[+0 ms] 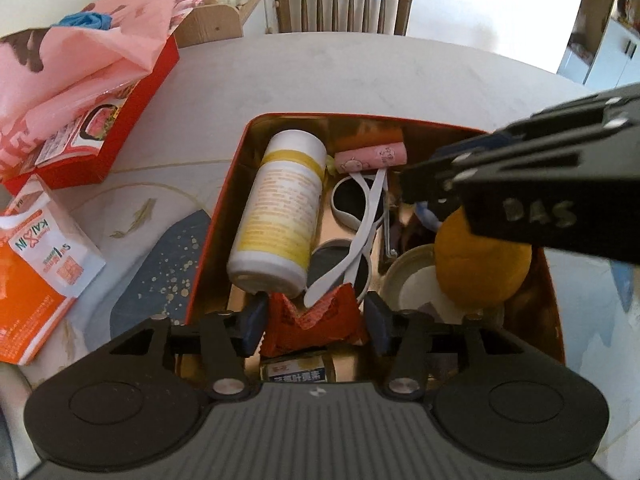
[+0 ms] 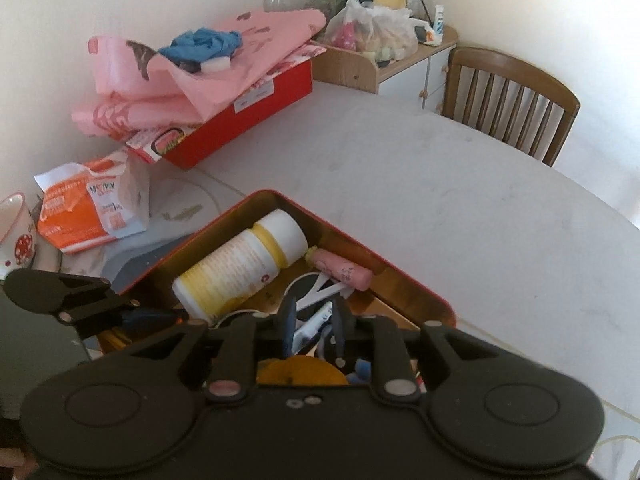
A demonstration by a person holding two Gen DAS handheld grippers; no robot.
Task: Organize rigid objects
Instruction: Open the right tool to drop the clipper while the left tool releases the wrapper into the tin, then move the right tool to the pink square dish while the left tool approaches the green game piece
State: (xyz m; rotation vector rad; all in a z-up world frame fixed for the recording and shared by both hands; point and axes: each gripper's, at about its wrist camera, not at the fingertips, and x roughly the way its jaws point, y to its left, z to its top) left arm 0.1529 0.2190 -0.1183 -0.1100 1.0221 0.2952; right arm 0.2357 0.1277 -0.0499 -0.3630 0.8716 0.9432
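A red tin (image 1: 224, 196) with a gold inside sits on the table and holds a white and yellow bottle (image 1: 280, 208), a pink roll (image 1: 370, 157), white-framed sunglasses (image 1: 352, 216), an orange fruit (image 1: 480, 264) and a small box (image 1: 298, 370). My left gripper (image 1: 316, 320) is over the tin's near end, shut on a red wrapper (image 1: 316, 318). My right gripper (image 2: 314, 326) reaches into the tin (image 2: 376, 258) near the bottle (image 2: 240, 264) and pink roll (image 2: 340, 270). Its jaws stand narrowly apart around a white object (image 2: 314, 326); grip unclear. The right gripper also shows in the left wrist view (image 1: 432, 196).
A red box (image 1: 120, 120) piled with pink bags (image 1: 80, 68) stands at the far left. An orange and white packet (image 1: 36, 264) lies near it. A cup (image 2: 16, 232) is at the left edge. A wooden chair (image 1: 344, 4) and a cabinet (image 2: 400, 60) are behind the white table (image 2: 440, 184).
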